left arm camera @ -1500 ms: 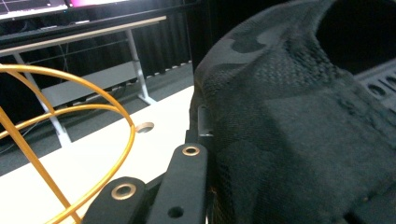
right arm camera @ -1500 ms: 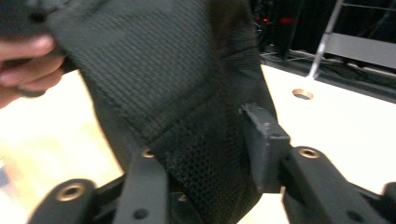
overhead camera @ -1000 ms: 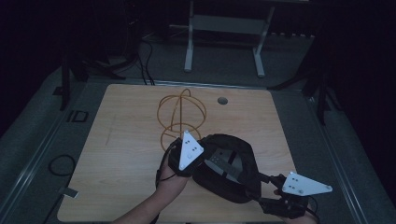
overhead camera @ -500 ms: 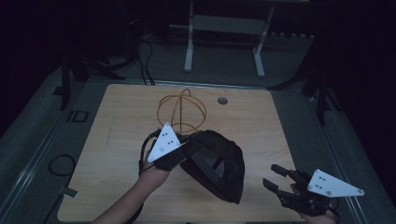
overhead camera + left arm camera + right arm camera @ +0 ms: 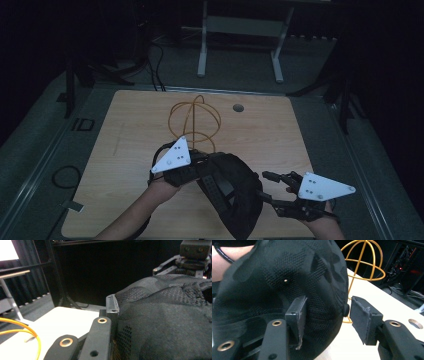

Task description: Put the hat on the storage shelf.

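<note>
Dim room, wooden table point(image 5: 125, 150). Black cap point(image 5: 235, 200) sits near the front edge, the left gripper point(image 5: 192, 170) clamped on its fabric. Right gripper point(image 5: 272, 187) just beside the cap, jaws spread wide, holding nothing. Yellow wire stand point(image 5: 195, 120) behind the cap.

Count: 1 black cap point(image 5: 235, 192), 1 gold wire stand point(image 5: 195, 122), 1 counter point(image 5: 130, 150) with 1 round grommet hole point(image 5: 238, 108). 2 tools: left tool point(image 5: 200, 170), right tool point(image 5: 272, 192). 2 white three-cornered plates, one per tool. Behind the counter: 1 metal frame on 2 legs point(image 5: 240, 30).
</note>
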Demonstrator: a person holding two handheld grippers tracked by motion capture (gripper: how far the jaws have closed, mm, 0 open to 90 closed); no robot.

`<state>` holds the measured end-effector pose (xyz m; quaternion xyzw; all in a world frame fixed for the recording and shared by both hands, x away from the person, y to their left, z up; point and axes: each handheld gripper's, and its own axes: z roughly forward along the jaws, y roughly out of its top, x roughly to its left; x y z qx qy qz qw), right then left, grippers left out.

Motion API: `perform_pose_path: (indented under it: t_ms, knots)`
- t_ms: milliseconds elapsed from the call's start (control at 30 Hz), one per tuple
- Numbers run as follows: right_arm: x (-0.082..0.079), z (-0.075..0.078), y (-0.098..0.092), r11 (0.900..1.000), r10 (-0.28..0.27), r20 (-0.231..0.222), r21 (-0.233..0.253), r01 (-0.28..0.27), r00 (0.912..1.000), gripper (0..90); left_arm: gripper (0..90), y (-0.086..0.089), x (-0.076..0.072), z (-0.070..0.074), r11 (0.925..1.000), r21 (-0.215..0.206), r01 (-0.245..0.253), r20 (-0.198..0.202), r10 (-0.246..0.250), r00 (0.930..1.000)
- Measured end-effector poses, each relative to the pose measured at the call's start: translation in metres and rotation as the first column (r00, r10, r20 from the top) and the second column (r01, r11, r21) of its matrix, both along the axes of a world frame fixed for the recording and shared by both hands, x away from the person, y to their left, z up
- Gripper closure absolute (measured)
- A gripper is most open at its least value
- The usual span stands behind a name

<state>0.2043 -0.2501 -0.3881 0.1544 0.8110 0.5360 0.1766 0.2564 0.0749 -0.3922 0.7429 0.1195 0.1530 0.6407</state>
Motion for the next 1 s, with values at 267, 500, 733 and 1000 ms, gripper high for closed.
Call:
perform_pose_path:
  t_ms: [267,500,733,1000]
  knots:
    - [0.001,0.001,0.011,0.999,0.048,0.006,0.000,-0.048,0.9988,56.5,88.8,-0.004,-0.001,-0.001,0.9992,-0.018,0.036,-0.001,-0.037,0.9993]
    - [0.000,0.000,0.013,0.998,0.060,0.015,-0.024,-0.060,0.9981,84.5,88.8,-0.004,0.000,0.000,0.9992,-0.019,0.035,-0.010,-0.035,0.9993]
    - [-0.001,-0.001,0.011,0.999,0.054,-0.001,0.001,-0.054,0.9985,89.2,88.6,-0.006,0.004,-0.001,0.9993,-0.003,0.038,-0.060,-0.039,0.9974]
    - [0.000,0.007,0.000,0.994,0.036,-0.017,0.102,-0.034,0.9992,89.4,87.5,-0.009,0.005,0.004,0.9995,0.029,0.013,-0.043,-0.012,0.9990]
